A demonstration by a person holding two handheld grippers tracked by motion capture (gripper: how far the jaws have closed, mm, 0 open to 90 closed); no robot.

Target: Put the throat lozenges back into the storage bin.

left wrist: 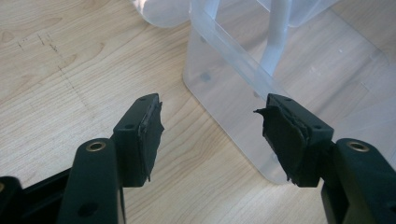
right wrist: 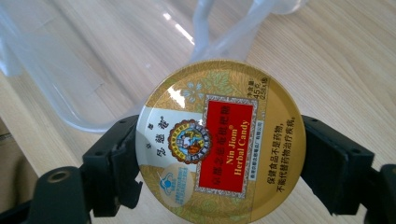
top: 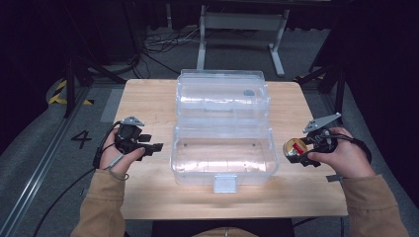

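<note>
From my remote station, the candy tin (right wrist: 219, 140) hides the right gripper's (right wrist: 219, 154) pad faces; its small print blurs; the clear box (left wrist: 261, 84) is cut off at the frame's top edge

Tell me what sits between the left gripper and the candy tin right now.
In the high view, the open clear plastic box lies between the left gripper and the Nin Jiom candy tin held by the right gripper.

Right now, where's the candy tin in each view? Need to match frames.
High view: candy tin at right, in the right gripper, beside the clear box.
Left gripper view: not in it.
Right gripper view: centre, between the jaws.
Shared landmark: the clear box.
</note>
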